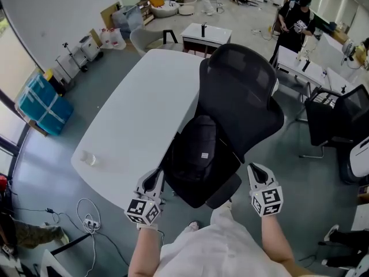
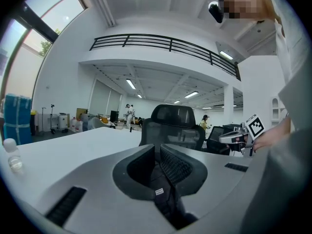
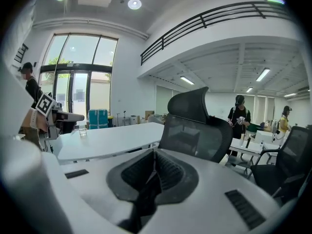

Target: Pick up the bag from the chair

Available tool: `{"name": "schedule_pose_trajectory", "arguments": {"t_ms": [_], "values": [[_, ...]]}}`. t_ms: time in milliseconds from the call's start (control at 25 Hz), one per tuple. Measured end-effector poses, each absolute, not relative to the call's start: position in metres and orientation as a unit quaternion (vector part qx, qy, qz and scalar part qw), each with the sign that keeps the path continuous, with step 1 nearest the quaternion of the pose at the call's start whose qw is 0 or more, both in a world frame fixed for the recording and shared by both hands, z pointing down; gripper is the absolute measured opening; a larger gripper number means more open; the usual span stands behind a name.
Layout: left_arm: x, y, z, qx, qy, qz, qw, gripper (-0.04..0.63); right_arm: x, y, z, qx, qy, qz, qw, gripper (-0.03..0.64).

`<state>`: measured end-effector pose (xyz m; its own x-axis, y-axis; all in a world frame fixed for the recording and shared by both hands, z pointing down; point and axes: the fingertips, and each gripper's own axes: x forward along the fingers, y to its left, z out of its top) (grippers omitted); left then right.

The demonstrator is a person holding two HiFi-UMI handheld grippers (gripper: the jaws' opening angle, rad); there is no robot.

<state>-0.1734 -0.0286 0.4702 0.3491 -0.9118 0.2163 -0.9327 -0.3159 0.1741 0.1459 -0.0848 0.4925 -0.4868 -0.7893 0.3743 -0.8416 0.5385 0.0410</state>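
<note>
A black bag (image 1: 196, 149) with a small white label lies on the seat of a black mesh office chair (image 1: 239, 91) pushed against a white table (image 1: 138, 114). My left gripper (image 1: 154, 181) is shut and empty, just off the seat's left front corner, pointing at the bag (image 2: 161, 186). My right gripper (image 1: 258, 173) is shut and empty, to the right of the seat's front, a short way from the chair (image 3: 195, 130). Neither gripper touches the bag or the chair.
A clear plastic cup (image 1: 87, 158) stands near the table's front left corner. Cables and a power strip (image 1: 89, 221) lie on the floor at the left. A second black chair (image 1: 340, 120) and desks stand at the right, where a person (image 1: 294, 19) stands.
</note>
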Motion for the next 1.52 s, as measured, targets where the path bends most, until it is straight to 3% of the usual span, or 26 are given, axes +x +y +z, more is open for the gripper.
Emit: {"name": "schedule_pose_trajectory", "arguments": {"t_ms": [480, 1520], "values": [[-0.138, -0.090, 0.471, 0.800, -0.584, 0.037, 0.132, 0.044, 0.155, -0.163, 0.496, 0.426, -0.884, 0.066, 0.181, 0.021], [-0.105, -0.123, 0.500, 0.794, -0.587, 0.060, 0.147, 0.044, 0.126, -0.199, 0.527, 0.324, -0.924, 0.069, 0.190, 0.021]]}}
